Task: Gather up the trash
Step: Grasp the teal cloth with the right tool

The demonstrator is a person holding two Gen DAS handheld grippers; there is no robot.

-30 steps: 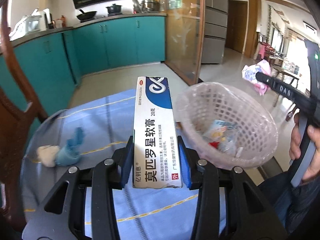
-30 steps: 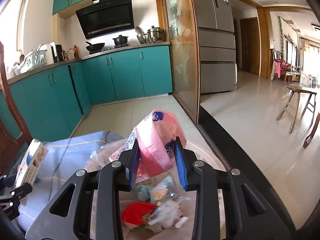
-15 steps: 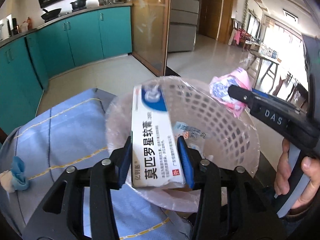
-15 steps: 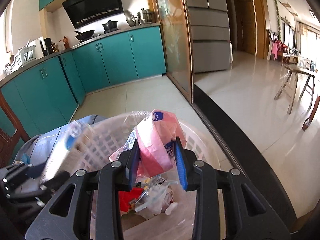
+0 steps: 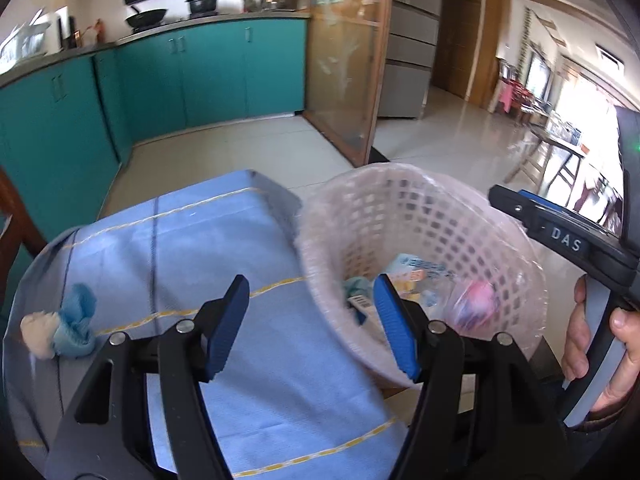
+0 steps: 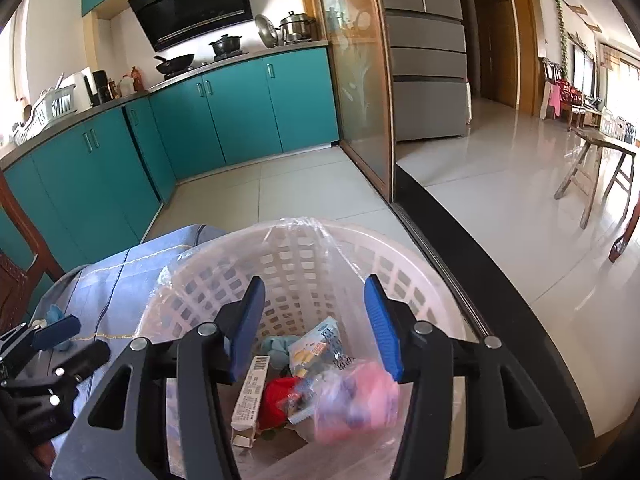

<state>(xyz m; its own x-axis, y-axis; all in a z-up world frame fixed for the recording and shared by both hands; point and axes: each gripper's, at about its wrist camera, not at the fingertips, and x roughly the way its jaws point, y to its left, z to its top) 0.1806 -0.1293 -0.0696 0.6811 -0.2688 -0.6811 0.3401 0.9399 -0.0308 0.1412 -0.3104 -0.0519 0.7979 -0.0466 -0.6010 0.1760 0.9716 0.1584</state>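
Observation:
A white lattice trash basket (image 5: pixel 404 196) lined with a clear bag stands at the table's right edge; it also shows in the right wrist view (image 6: pixel 304 256). Inside lie the white ointment box (image 6: pixel 250 394), the pink plastic bag (image 6: pixel 360 400), a red item and wrappers. My left gripper (image 5: pixel 310 324) is open and empty, over the basket's left rim. My right gripper (image 6: pixel 316 322) is open and empty above the basket. A blue cloth with a beige wad (image 5: pixel 60 330) lies on the blue tablecloth (image 5: pixel 192 248) at the left.
A wooden chair (image 5: pixel 16 220) stands at the table's left. Teal kitchen cabinets (image 5: pixel 200 76) and a glass door (image 5: pixel 344 60) are behind. My right gripper's body (image 5: pixel 568 244) shows at the right in the left wrist view.
Both grippers opened. The ointment box and the pink bag dropped into the basket. The left gripper shifted back left toward the table.

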